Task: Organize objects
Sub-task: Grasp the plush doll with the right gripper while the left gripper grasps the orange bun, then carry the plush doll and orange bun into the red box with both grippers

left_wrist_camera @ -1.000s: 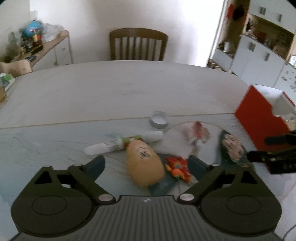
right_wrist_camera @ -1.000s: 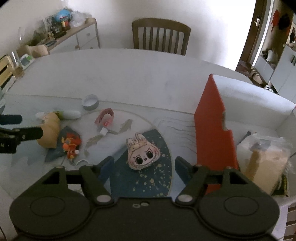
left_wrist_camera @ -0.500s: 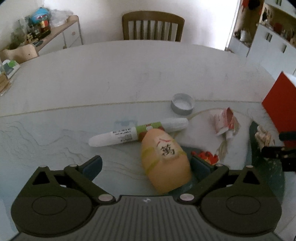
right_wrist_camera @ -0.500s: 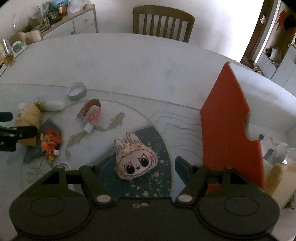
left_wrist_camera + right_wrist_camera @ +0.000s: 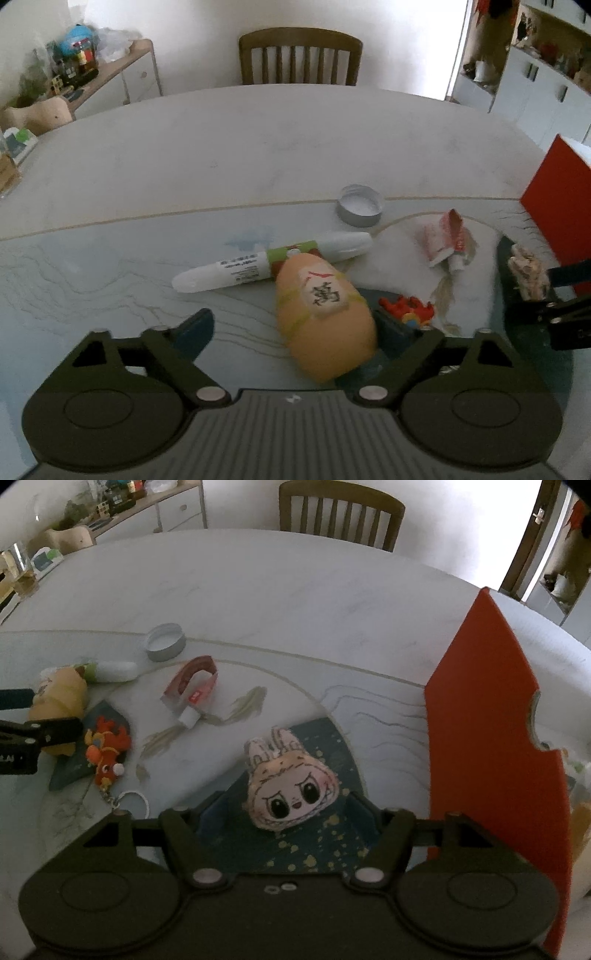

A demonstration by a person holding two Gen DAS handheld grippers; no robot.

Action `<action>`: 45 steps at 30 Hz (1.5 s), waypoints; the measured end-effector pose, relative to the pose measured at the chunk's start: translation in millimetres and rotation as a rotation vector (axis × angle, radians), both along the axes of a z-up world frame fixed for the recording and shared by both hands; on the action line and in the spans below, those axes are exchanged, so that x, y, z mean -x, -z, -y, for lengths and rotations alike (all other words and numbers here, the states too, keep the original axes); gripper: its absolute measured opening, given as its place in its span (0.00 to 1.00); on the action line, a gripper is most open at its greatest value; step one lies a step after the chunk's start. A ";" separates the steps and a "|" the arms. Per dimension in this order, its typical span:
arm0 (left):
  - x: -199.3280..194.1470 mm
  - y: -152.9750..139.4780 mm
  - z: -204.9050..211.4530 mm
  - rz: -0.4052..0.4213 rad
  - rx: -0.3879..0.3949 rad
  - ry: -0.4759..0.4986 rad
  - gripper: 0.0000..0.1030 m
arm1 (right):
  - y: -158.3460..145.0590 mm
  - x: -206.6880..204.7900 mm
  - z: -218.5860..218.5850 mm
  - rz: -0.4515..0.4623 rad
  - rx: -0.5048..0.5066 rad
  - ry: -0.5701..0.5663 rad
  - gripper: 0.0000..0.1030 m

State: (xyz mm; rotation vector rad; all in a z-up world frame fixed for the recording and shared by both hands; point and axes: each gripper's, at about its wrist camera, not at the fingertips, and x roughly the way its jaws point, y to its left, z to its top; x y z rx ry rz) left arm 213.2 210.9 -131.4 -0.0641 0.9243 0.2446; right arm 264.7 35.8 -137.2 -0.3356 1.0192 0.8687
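A tan bun-shaped plush (image 5: 325, 321) with a mahjong-tile patch lies on the table between the fingers of my left gripper (image 5: 295, 328). Its jaws are closing: the right finger is at the plush, the left finger (image 5: 195, 328) stands apart. A pink bunny-face plush (image 5: 291, 786) lies on a dark blue patch of the mat, between the fingers of my right gripper (image 5: 288, 808). Those jaws are closing too, with small gaps on both sides. A red box (image 5: 491, 716) stands upright just right of the bunny.
Near the tan plush lie a white marker (image 5: 273, 264), a metal lid (image 5: 360, 210), a crumpled red tube (image 5: 445, 240) and a red crab keychain (image 5: 406, 308). A wooden chair (image 5: 299, 55) stands at the far side, a cluttered sideboard (image 5: 110, 74) at the back left.
Both grippers have sunk toward the table and their jaws have narrowed. The tan plush now sits between the left fingers, the bunny plush between the right fingers.
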 end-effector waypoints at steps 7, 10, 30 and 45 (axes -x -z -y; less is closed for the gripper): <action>6.3 -7.2 7.5 0.020 0.041 0.032 0.51 | -4.3 6.3 0.1 0.007 0.000 -0.011 0.48; 8.1 -11.4 7.8 0.026 0.056 0.031 0.49 | -7.0 8.3 4.1 0.014 -0.010 -0.003 0.45; 44.9 -75.1 65.7 0.084 0.098 0.170 0.48 | -91.6 34.8 76.5 -0.003 -0.182 0.084 0.44; 48.4 -119.1 145.3 0.147 0.115 0.298 0.48 | -123.6 32.0 145.9 0.019 -0.254 0.175 0.44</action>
